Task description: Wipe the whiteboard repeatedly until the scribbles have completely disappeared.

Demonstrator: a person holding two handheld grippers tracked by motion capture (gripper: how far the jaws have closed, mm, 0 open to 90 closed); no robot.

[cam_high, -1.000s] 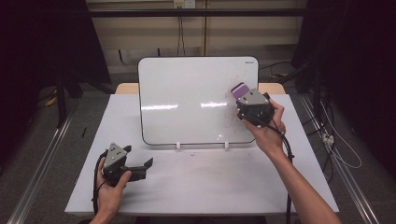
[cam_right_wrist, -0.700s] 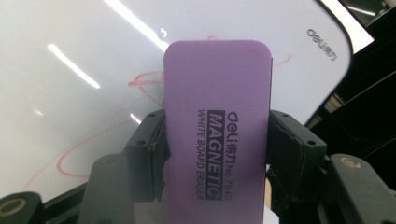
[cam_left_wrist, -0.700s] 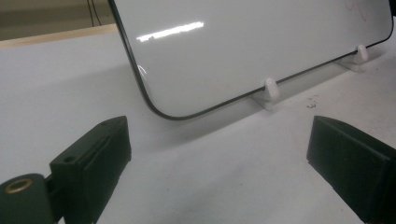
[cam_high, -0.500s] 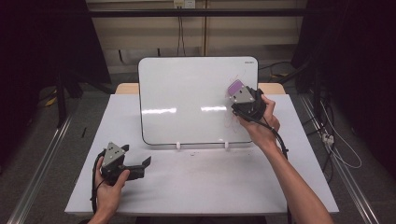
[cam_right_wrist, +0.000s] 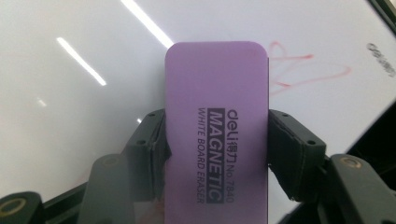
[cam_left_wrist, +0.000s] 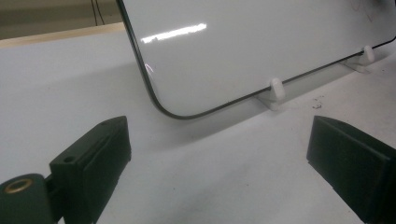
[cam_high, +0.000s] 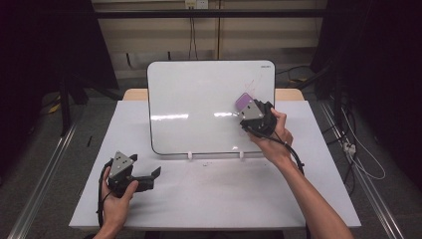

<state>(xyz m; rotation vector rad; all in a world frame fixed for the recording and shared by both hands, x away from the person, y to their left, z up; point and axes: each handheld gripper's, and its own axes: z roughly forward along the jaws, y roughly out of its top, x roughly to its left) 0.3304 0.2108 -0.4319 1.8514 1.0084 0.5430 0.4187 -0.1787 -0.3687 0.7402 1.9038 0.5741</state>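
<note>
The right gripper (cam_right_wrist: 216, 140) clamps a purple rectangular magnetic whiteboard eraser (cam_right_wrist: 217, 121) against the glossy white whiteboard (cam_high: 199, 104); red marker scribbles (cam_right_wrist: 303, 70) beyond; the left gripper (cam_left_wrist: 219, 163) gapes empty

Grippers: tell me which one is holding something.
The right gripper, fingers clamped on the purple eraser at the whiteboard; the left gripper is open.

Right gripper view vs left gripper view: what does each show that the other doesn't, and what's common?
Right gripper view alone: the purple eraser clamped between its jaws, and red marker strokes on the board beside it. Left gripper view alone: open jaws with nothing between them, the bare table, and the board's white support feet. Both: the whiteboard surface with ceiling-light glare.
</note>
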